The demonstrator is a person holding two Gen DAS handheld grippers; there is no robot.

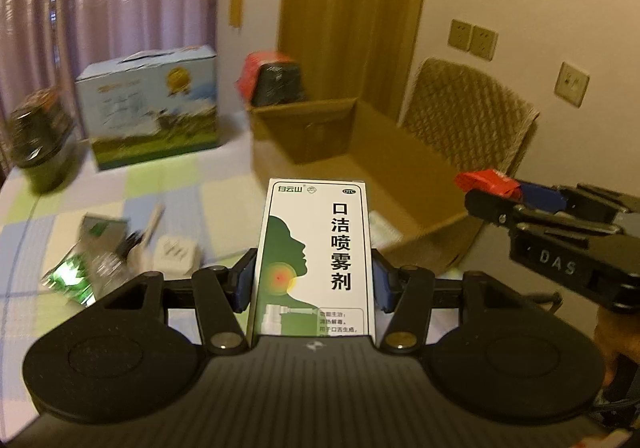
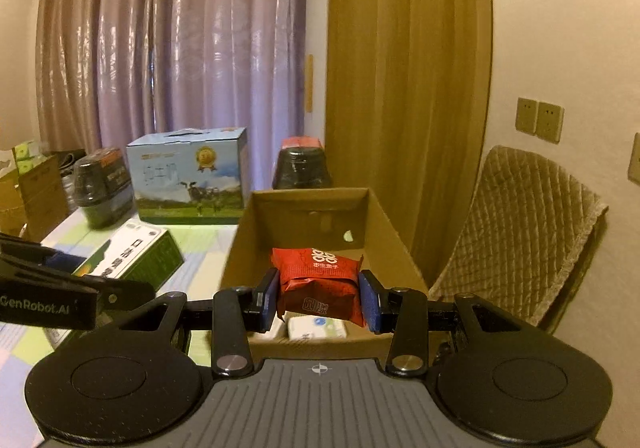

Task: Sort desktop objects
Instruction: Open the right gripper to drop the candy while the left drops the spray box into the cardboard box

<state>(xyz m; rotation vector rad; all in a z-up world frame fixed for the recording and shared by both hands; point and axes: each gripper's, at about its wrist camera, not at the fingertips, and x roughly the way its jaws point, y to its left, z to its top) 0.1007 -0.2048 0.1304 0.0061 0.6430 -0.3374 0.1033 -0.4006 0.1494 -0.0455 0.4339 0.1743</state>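
My left gripper (image 1: 314,280) is shut on a white and green medicine spray box (image 1: 316,256), held upright above the table, left of the open cardboard box (image 1: 400,151). My right gripper (image 2: 318,298) is shut on a red snack packet (image 2: 320,284) and holds it over the near end of the cardboard box (image 2: 384,232). In the left wrist view the right gripper (image 1: 488,193) shows at the right with the red packet (image 1: 486,181). In the right wrist view the left gripper (image 2: 108,280) shows at the left with the spray box (image 2: 132,256). A white packet (image 2: 316,328) lies inside the box.
On the checked tablecloth (image 1: 160,183) lie a green foil pack (image 1: 80,268) and a white plug adapter (image 1: 176,254). A blue milk carton box (image 2: 188,175), two dark jars (image 2: 102,187) (image 2: 302,165) stand at the back. A padded chair (image 2: 516,232) stands right of the box.
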